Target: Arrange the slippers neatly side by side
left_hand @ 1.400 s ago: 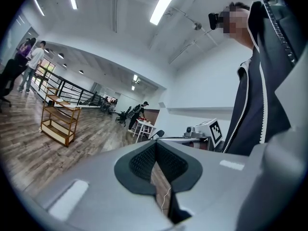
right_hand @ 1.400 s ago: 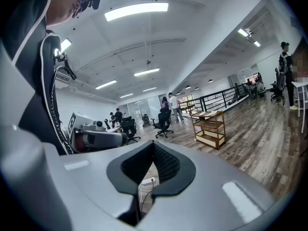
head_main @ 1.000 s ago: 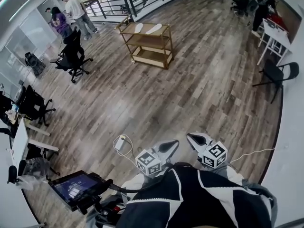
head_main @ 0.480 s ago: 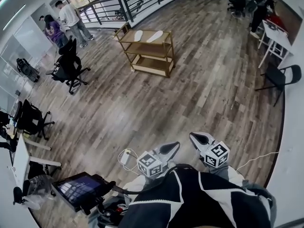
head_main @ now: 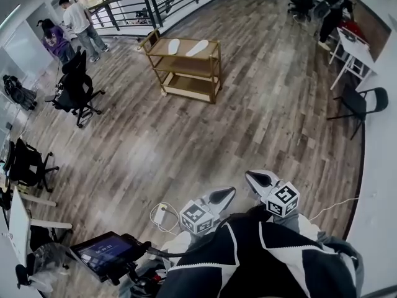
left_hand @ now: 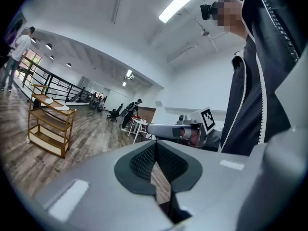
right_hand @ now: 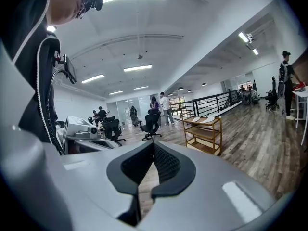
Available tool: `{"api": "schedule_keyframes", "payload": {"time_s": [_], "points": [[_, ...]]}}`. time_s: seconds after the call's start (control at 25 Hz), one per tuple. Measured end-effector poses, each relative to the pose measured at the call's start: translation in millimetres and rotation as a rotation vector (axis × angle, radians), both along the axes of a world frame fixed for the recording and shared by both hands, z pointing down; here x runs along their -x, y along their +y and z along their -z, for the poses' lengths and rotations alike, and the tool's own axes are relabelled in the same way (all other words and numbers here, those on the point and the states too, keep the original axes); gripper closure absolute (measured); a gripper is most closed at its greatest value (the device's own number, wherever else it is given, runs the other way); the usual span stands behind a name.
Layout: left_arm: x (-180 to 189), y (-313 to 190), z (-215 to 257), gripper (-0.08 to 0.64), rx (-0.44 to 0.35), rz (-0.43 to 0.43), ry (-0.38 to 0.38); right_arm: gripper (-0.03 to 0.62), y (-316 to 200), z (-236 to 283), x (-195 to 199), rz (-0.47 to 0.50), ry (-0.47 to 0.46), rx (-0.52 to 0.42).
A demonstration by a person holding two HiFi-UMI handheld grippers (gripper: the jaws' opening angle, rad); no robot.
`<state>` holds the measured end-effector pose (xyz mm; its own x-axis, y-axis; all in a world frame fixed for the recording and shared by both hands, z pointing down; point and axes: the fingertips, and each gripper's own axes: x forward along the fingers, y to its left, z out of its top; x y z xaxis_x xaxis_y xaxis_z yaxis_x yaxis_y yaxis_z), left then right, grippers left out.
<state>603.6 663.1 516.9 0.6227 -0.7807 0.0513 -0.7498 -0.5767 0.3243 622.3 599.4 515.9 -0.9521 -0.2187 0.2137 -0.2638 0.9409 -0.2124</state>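
Two white slippers [head_main: 174, 45] [head_main: 199, 47] lie apart on the top shelf of a wooden rack [head_main: 183, 67] far across the wood floor. The rack also shows at the left in the left gripper view [left_hand: 48, 125] and to the right of centre in the right gripper view [right_hand: 205, 134], with the pale slippers on its top shelf [left_hand: 61, 108] [right_hand: 209, 120]. My left gripper [head_main: 226, 194] and right gripper [head_main: 252, 178] are held close to my body, far from the rack. Both are shut with nothing between them [left_hand: 155, 160] [right_hand: 153, 165].
Black office chairs [head_main: 72, 89] stand at the left and two people [head_main: 77, 20] stand by a railing. At the right are a white table [head_main: 353, 48] and a dark chair [head_main: 363, 104]. A tablet on a stand [head_main: 104, 253] and a white power strip with its cable [head_main: 160, 215] are near my feet.
The whole view has travelled across the floor, and the chairs and people at the left have shifted in the frame. Both grippers stay shut in front of my body.
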Motion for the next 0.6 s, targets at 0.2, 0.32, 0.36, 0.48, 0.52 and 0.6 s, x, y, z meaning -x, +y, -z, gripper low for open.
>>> {"api": "schedule_keyframes", "payload": {"time_s": [0.2, 0.32, 0.36, 0.48, 0.52, 0.6], "points": [[29, -19, -8, 0.541, 0.017, 0.022, 0.008, 0.588, -18, -6, 30, 0.027, 0.009, 0.016], [52, -43, -15, 0.541, 0.036, 0.065, 0.026, 0.588, -41, -14, 53, 0.062, 0.020, 0.028], [59, -51, -17, 0.541, 0.042, 0.077, 0.028, 0.588, -49, -16, 60, 0.074, 0.019, 0.030], [75, -75, -19, 0.541, 0.047, 0.111, 0.018, 0.588, -76, -16, 82, 0.115, 0.012, 0.025], [82, -85, -18, 0.541, 0.047, 0.125, 0.016, 0.588, -86, -16, 91, 0.132, 0.011, 0.019], [96, -108, -17, 0.541, 0.051, 0.156, 0.015, 0.588, -110, -14, 110, 0.169, 0.003, 0.016]]}}
